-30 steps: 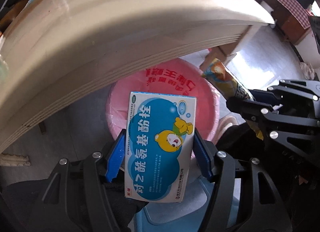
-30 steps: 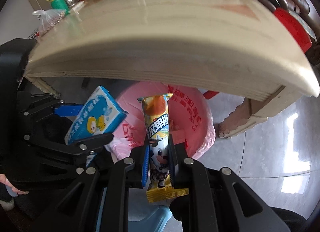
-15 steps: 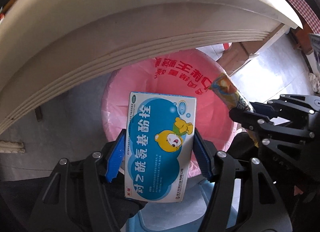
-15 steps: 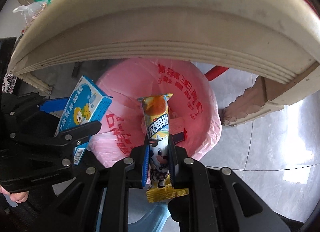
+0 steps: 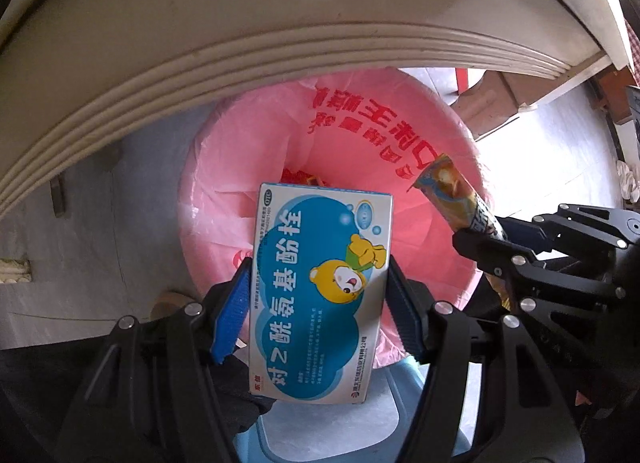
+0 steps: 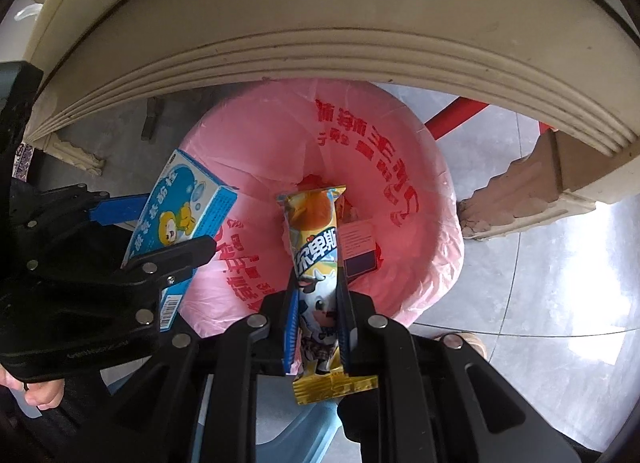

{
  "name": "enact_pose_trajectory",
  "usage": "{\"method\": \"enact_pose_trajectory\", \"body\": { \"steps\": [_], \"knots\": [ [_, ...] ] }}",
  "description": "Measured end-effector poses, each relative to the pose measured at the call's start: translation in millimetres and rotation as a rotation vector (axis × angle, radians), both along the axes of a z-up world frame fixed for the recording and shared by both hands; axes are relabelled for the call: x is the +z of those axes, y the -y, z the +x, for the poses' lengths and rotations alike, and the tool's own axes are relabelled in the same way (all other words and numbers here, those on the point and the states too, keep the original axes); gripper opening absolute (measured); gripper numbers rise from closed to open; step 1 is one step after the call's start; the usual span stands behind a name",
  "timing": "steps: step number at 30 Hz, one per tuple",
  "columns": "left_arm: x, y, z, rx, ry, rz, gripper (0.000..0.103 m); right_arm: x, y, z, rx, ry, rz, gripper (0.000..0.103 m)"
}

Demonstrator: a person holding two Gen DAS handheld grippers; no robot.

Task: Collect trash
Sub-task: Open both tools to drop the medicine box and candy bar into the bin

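My left gripper [image 5: 318, 283] is shut on a blue and white medicine box [image 5: 320, 295] with a yellow bear, held over the near side of a bin lined with a pink bag [image 5: 348, 131]. My right gripper [image 6: 318, 287] is shut on a yellow snack wrapper [image 6: 316, 247] with a cartoon cow, also above the bin's pink bag [image 6: 416, 199]. Each gripper shows in the other's view: the right one [image 5: 476, 231] with the wrapper [image 5: 452, 195], the left one [image 6: 160, 231] with the box [image 6: 180, 215]. Some trash [image 6: 360, 247] lies inside the bin.
A cream table edge [image 5: 240, 47] with grooved moulding arches over the bin, and its carved leg [image 6: 516, 199] stands right of it. A light blue plastic stool [image 5: 384, 415] sits below the grippers. Grey tiled floor [image 6: 540, 303] surrounds the bin. A hand [image 6: 36, 395] shows at lower left.
Both grippers have sunk below the table edge toward the bin, which now looks larger and closer. The box and the wrapper stay gripped as before.
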State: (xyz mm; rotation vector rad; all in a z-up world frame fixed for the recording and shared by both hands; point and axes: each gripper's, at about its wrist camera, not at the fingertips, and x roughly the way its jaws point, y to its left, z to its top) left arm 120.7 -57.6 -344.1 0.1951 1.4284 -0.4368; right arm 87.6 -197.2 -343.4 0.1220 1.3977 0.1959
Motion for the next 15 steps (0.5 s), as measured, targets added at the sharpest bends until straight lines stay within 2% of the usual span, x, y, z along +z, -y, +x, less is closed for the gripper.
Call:
{"method": "enact_pose_trajectory", "body": {
  "steps": [5,6,9,10,11,15],
  "knots": [
    [-0.5,2.7,3.2,-0.009,-0.001,0.016,0.063,-2.3,-2.8,2.6,0.012,0.003,0.014,0.019],
    [-1.2,3.7,4.0,-0.012,0.000,0.024,0.066,0.0,-2.4,1.9,0.017,0.005,0.020,0.020],
    [-2.9,1.1,8.1,0.000,0.016,0.076,0.072,0.5,-2.8,3.1,0.017,0.011,-0.001,0.038],
    [-3.3,-1.0,10.0,0.009,0.012,0.079,0.073,0.5,-2.1,3.5,0.011,0.012,-0.004,0.051],
    [-4.6,-3.6,12.0,0.021,0.007,0.084,0.076,1.2,-0.6,3.6,0.004,0.016,-0.004,0.058],
    [-8.0,-5.3,13.1,0.026,-0.002,0.102,0.078,2.7,-0.4,3.7,0.002,0.020,-0.009,0.063]
  ]
}}
